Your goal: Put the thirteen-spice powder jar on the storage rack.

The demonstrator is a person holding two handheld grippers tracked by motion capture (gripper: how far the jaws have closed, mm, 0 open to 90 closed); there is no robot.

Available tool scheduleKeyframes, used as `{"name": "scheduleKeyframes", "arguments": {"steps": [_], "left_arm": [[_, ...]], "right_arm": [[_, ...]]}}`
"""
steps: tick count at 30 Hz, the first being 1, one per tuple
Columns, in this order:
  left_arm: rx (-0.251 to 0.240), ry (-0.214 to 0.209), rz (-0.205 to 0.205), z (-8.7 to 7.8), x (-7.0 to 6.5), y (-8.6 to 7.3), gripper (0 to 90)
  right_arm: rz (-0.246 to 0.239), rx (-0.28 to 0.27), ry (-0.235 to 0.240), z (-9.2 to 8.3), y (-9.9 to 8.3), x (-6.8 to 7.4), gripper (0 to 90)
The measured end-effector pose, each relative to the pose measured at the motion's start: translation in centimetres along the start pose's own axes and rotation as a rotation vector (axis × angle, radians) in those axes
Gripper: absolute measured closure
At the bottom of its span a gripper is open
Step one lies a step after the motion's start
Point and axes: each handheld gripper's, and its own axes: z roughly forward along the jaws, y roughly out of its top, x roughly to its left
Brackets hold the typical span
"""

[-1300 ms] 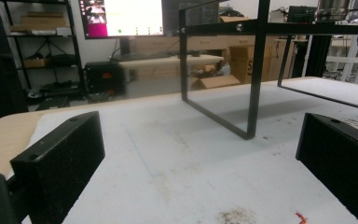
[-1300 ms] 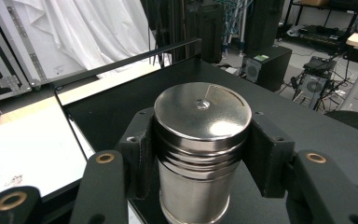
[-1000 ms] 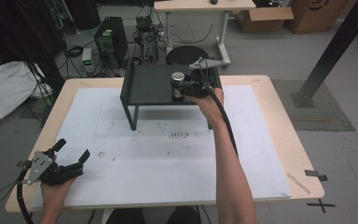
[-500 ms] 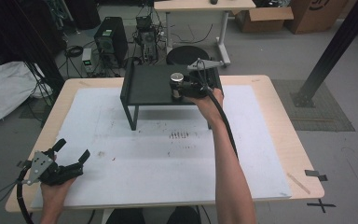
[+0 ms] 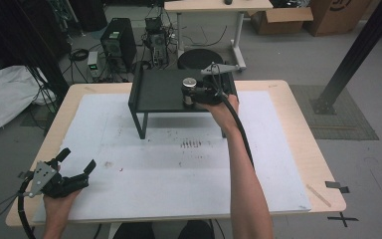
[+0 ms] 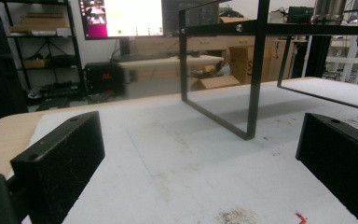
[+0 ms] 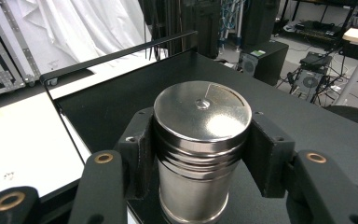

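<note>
**A:** ok so where's the can at right now? looking down from the high view I can barely make it out

**B:** the metal canister (image 5: pixel 189 92) is standing upright on top of the black shelf (image 5: pixel 159 92), toward its right end. The right gripper (image 5: pixel 195 94) is clamped on it, one jaw pressed on each side. In the right gripper view you see it way better: shiny lid of the canister (image 7: pixel 202 109) facing up, the black pads hugging the ribbed part just under the lid, and its base sits on the shelf's flat black top (image 7: pixel 135 84)

**A:** so it's on the surface, not in the air?

**B:** yep, bottom looks like it's touching the shelf deck. The person's forearm (image 5: pixel 241 164) reaches across the white mat (image 5: pixel 179 174) to get there

**A:** and the other hand?

**B:** left gripper (image 5: pixel 74 164) is way over at the near left corner of the table (image 5: pixel 303 129), well apart from the shelf, resting low on the mat. Its jaws are spread wide with nothing between them. In the left gripper view you just get bare mat (image 6: pixel 191 177) between the two black pads, with the shelf's legs (image 6: pixel 254 93) farther off

**A:** anything else on the table?

**B:** just some dark smudges on the mat in front of the shelf
</note>
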Motion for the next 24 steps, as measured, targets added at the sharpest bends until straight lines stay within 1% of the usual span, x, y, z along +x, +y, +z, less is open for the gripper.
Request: {"name": "scheduleKeyframes", "arguments": {"steps": [10, 15, 20, 24], "left_arm": [[-0.001, -0.001, -0.001, 0.01, 0.00, -0.01, 1.5], [0.000, 0.000, 0.000, 0.01, -0.01, 0.00, 1.5], [0.001, 0.000, -0.001, 0.02, -0.02, 0.00, 1.5], [0.000, 0.000, -0.001, 0.03, -0.03, 0.00, 1.5]], "right_arm": [[-0.002, -0.003, 0.000, 0.01, 0.05, 0.10, 48.4], [0.002, -0.012, 0.001, -0.12, 0.11, 0.07, 44.1], [0.023, -0.017, 0.006, -0.37, 0.12, -0.08, 33.3], [0.036, -0.032, -0.010, -0.57, 0.14, -0.06, 21.6]]}}
